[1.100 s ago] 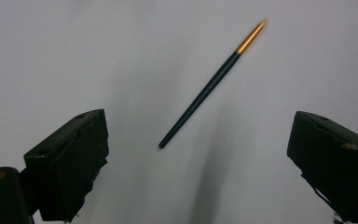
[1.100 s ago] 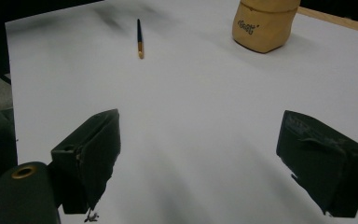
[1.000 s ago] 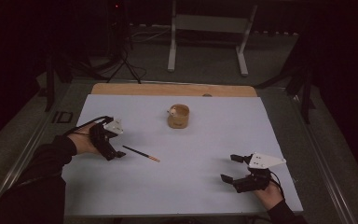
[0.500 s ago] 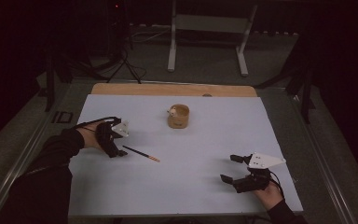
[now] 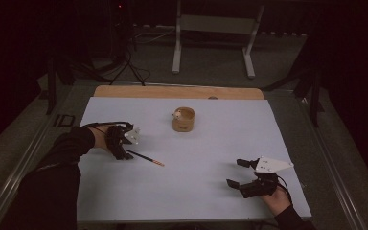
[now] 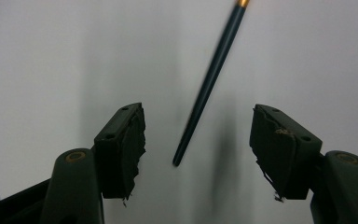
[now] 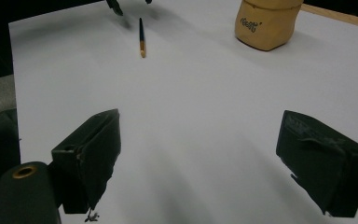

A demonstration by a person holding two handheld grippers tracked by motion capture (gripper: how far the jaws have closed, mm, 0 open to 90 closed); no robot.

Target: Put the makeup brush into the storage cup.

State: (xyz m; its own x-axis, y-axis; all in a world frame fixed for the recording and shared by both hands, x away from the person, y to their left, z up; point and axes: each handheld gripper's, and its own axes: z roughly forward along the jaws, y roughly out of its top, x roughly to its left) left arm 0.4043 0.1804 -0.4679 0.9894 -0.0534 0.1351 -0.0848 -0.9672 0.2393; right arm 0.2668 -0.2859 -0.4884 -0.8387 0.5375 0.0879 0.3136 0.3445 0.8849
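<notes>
The worktop [image 5: 268,143] carries a pale sheet that covers nearly all of it, leaving a strip of bare wood along the far edge, so the few things on it stand out plainly against the light ground. A tan wooden cup [image 5: 184,120] stands upright near the middle of the far half, well apart from both hands; judging by its open mouth, it may be meant to receive the pencil.

The left gripper [image 5: 122,144] hangs low over the left part of the sheet, the forearm in its dark sleeve coming in from the lower left and the wrist bent so the tool points down at the sheet. Its fingers [image 6: 121,149] have just been closing and now stand at a middling gap, with the dark end of the pencil [image 6: 209,79] between them but touching neither pad. That reads as the start of a pick-up by the blunt end.

The right gripper [image 5: 242,175] rests near the front right corner, hand low at the edge, its fingers [image 7: 88,158] spread wide on nothing, seemingly parked out of the way.

The pencil lies flat on the sheet just right of the left gripper, a thin dark shaft with an orange tip that points toward the middle of the worktop.
</notes>
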